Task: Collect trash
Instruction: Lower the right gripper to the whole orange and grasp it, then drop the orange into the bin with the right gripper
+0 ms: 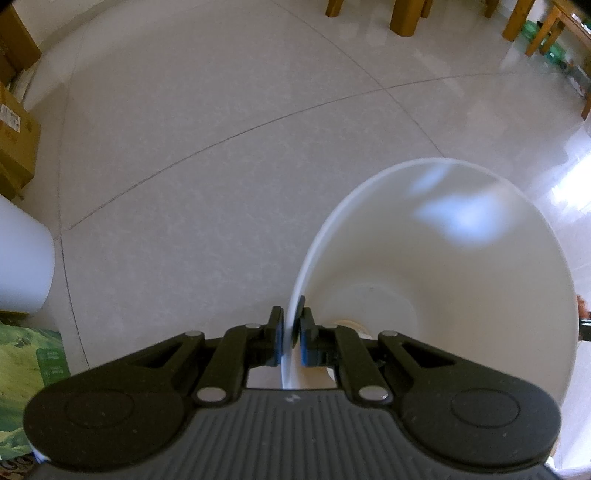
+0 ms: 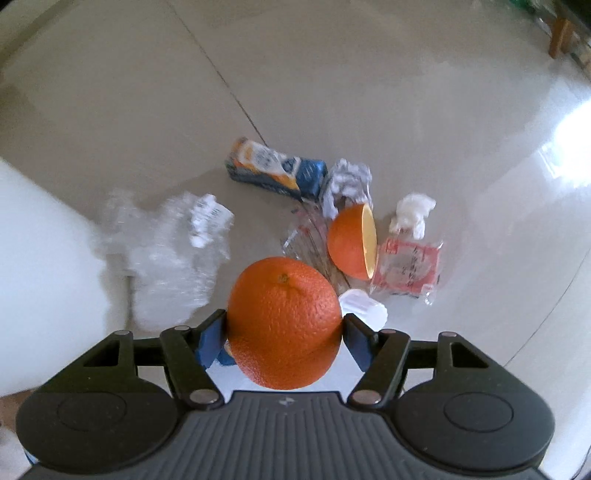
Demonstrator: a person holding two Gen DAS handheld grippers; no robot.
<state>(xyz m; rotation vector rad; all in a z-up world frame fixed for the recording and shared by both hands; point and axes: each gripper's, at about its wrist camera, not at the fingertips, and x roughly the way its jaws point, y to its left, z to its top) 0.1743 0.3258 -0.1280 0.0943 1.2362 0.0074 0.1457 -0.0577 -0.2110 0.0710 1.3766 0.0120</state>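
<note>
Glossy pale tiled floor [image 1: 221, 147], wooden furniture legs [image 1: 406, 18]

Both wrist views steeply down, close above the tiled floor [image 1: 221, 166].

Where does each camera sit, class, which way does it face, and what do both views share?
Left wrist: sits on the left gripper, looking down along its jaws, shut on the bin rim; no hand shows.
Right wrist: sits on the right gripper, facing down at the orange it holds and litter beyond; no hand shows.
Shared: the pale tiled floor and wooden furniture legs.
</note>
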